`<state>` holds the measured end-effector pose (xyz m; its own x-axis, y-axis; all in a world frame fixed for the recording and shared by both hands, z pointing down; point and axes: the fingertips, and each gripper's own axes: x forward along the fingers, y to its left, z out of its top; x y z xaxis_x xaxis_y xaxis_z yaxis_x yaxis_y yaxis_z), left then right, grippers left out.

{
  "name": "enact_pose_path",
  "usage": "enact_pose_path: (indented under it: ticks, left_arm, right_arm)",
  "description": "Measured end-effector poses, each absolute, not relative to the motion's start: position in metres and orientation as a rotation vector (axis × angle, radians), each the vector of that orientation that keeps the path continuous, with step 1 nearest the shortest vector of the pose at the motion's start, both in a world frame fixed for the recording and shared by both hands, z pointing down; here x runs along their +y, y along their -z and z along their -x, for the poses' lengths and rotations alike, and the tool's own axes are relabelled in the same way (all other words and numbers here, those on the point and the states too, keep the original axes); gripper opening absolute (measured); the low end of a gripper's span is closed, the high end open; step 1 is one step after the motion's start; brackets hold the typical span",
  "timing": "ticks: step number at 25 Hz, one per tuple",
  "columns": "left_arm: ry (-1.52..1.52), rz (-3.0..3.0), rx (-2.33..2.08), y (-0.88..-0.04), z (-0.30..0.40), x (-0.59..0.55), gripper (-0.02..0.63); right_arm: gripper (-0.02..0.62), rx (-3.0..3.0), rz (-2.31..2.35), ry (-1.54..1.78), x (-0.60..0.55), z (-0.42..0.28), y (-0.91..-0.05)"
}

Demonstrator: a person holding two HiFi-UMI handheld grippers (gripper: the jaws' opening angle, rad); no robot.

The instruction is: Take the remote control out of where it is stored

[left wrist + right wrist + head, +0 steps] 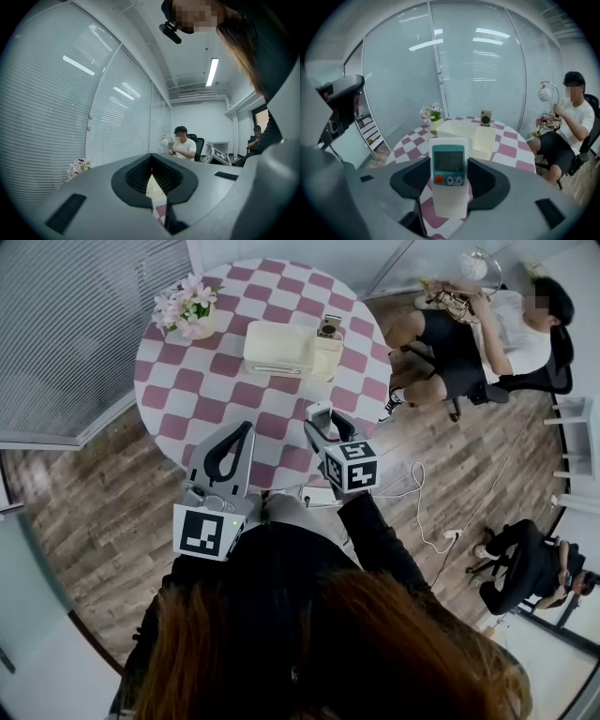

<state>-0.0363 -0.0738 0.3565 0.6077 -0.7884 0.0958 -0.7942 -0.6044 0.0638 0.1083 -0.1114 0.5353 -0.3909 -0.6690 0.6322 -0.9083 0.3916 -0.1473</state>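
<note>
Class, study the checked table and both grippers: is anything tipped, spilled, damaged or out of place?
Nothing stands out. The right gripper holds the remote control upright over the table. The cream box and the flowers stand upright, nothing is spilled, and the left gripper is shut and empty.

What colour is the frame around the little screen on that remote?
Teal, on the otherwise white remote control; the right gripper view shows it best.
</note>
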Motion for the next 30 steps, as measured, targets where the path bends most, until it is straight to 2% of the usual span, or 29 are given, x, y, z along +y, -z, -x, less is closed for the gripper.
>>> enact_pose_path:
  ticks: [13, 30]
  left_arm:
    - [-0.104, -2.695, -1.383, -0.363, 0.046, -0.078, 0.009]
    - [-0.127, -2.659, -1.435, -0.367, 0.056, -0.083, 0.009]
  right_arm:
    - [0.256, -1.899, -0.981, -0.928, -0.091, -0.103, -0.631]
    - [0.257, -1.777, -0.959, -1.040, -0.105, -0.094, -0.681]
